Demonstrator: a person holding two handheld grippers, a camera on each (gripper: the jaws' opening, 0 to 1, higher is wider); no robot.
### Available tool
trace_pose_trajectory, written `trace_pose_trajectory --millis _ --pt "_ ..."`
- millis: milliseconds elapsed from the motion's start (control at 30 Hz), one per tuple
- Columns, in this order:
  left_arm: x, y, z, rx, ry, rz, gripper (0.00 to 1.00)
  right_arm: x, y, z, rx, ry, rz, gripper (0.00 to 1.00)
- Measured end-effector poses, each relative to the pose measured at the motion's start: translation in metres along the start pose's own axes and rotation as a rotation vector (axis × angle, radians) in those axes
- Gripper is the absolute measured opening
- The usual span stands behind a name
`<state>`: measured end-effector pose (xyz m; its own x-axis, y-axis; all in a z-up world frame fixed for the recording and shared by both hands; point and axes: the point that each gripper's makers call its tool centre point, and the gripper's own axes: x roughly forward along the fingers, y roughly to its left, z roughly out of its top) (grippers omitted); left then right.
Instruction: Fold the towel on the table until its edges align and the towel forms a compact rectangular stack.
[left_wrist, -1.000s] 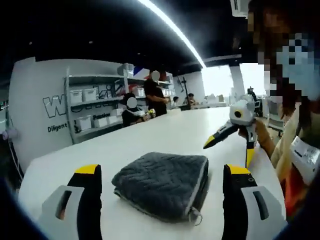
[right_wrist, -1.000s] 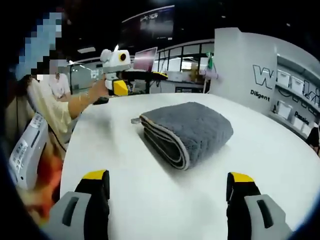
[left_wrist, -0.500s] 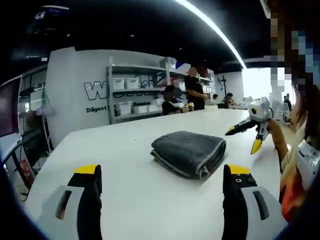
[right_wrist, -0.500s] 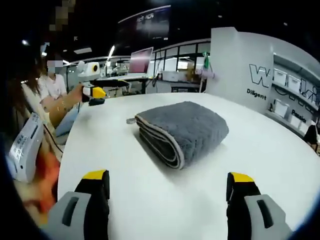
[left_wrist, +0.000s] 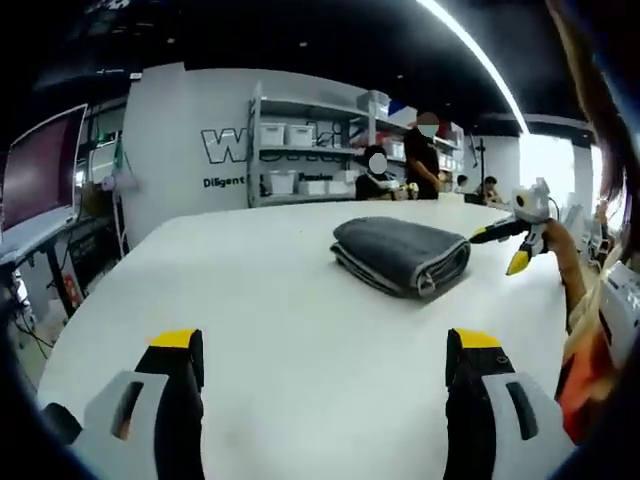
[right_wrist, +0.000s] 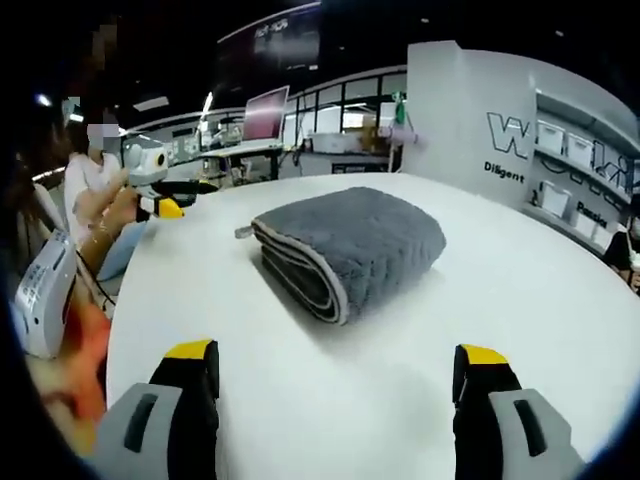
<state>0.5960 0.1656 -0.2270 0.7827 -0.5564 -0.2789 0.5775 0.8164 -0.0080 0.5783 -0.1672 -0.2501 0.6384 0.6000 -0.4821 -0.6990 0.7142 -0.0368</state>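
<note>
Left gripper view, from left to right: a monitor (left_wrist: 40, 165) at the far left edge, then white shelving (left_wrist: 300, 150) with bins against a wall with lettering, two people (left_wrist: 400, 170) beyond the white table (left_wrist: 250, 300). Left gripper (left_wrist: 320, 395) low in front, jaws spread wide, holding nothing, above bare tabletop. Grey towel (left_wrist: 400, 255) folded into a compact stack, lying flat on the table well ahead, right of centre, layered edges facing the camera. Farther right, the right gripper (left_wrist: 505, 245) held in a hand (left_wrist: 555, 245) past the towel, yellow tips apart. Right gripper view, left to right: the left gripper's body and yellow tip at far left beside the table edge, towel at centre, jaws below gaping and empty.
</note>
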Motion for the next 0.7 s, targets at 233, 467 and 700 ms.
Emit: trace_pose_trajectory --millis 233,467,700 --pt "-0.007 0.001 -0.009 -0.03 0.005 0.001 0.99 0.0 -0.002 -0.002 0.011 0.008 0.0 0.99" --pt "-0.014 0.005 -0.004 -0.044 -0.031 0.004 0.99 0.001 0.0 -0.001 0.035 -0.001 0.015 0.99" --pt "-0.016 0.002 0.005 -0.036 -0.068 -0.001 0.99 0.002 -0.001 -0.003 0.043 0.007 0.014 0.99"
